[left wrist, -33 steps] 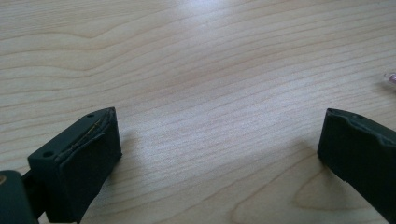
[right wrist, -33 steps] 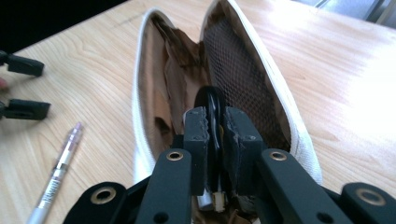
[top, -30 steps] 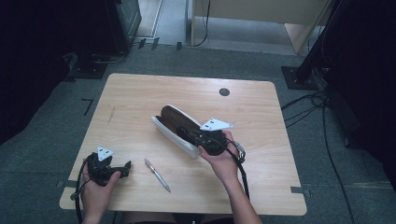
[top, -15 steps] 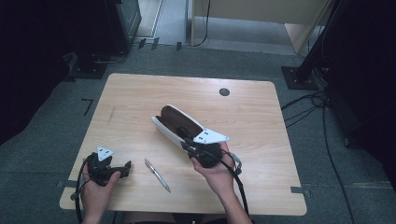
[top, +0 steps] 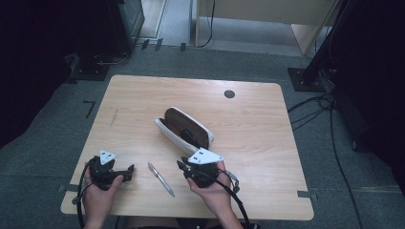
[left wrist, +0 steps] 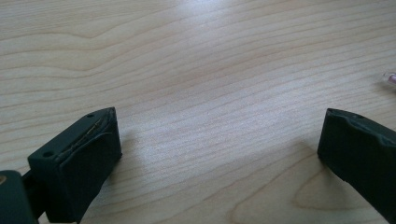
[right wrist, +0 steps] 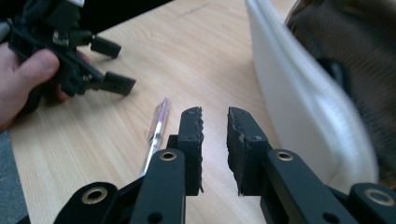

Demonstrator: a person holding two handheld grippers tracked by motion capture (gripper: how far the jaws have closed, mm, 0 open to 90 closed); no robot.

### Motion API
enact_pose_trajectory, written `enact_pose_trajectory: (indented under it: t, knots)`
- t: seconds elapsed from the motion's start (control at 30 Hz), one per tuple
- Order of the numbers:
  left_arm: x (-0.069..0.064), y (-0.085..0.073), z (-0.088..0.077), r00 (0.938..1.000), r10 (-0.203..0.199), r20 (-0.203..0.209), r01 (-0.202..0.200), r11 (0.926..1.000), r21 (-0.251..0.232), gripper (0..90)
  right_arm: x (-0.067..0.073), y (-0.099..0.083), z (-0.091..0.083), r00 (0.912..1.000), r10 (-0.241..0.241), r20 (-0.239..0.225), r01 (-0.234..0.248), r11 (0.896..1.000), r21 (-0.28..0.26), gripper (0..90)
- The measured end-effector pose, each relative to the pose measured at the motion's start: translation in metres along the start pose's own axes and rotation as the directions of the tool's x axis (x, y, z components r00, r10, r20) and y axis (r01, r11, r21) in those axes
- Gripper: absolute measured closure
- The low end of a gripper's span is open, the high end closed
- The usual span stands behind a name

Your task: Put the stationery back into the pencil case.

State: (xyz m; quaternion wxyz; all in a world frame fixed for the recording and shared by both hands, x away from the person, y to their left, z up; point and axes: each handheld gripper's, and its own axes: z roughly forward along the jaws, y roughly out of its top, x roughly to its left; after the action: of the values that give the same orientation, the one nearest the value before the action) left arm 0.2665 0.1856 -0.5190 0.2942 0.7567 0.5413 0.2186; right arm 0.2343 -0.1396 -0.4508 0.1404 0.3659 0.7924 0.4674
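While both hands sat low at the table's near edge:
right gripper (right wrist: 214, 116) jaws: narrow gap, nothing between, just been opening
left gripper (left wrist: 219, 140) jaws: spread wide, empty
pen (top: 161, 179): flat between grippers, long axis diagonal, far end toward left gripper
case (top: 184, 130): open, behind pen

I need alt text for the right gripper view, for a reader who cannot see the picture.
The right gripper, its two black fingers a narrow gap apart with nothing between them, points across a wooden table. A pen lies just left of them and an open white case with a brown lining to the right. Farther off a hand holds the left gripper.
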Motion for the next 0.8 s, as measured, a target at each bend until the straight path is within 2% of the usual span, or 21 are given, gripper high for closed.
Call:
enact_pose_trajectory:
  t: [0.3, 0.47, 0.8]
  knots:
    - [0.000, 0.000, 0.000, 1.0000, 0.000, 0.000, 0.000, 1.0000, 0.000, 0.0, 0.016, -0.020, 0.015, 0.9990, 0.026, -0.037, -0.024, 0.999, 0.040, 77.1]
    - [0.000, 0.000, 0.000, 1.0000, 0.000, 0.000, 0.000, 1.0000, 0.000, 0.0, 0.023, -0.030, 0.024, 0.9983, 0.022, -0.054, -0.018, 0.997, 0.069, 77.2]
    - [0.000, 0.000, 0.000, 1.0000, 0.003, 0.001, -0.003, 1.0000, 0.001, 0.0, 0.035, -0.046, 0.034, 0.9967, 0.039, -0.071, -0.032, 0.994, 0.105, 77.2]
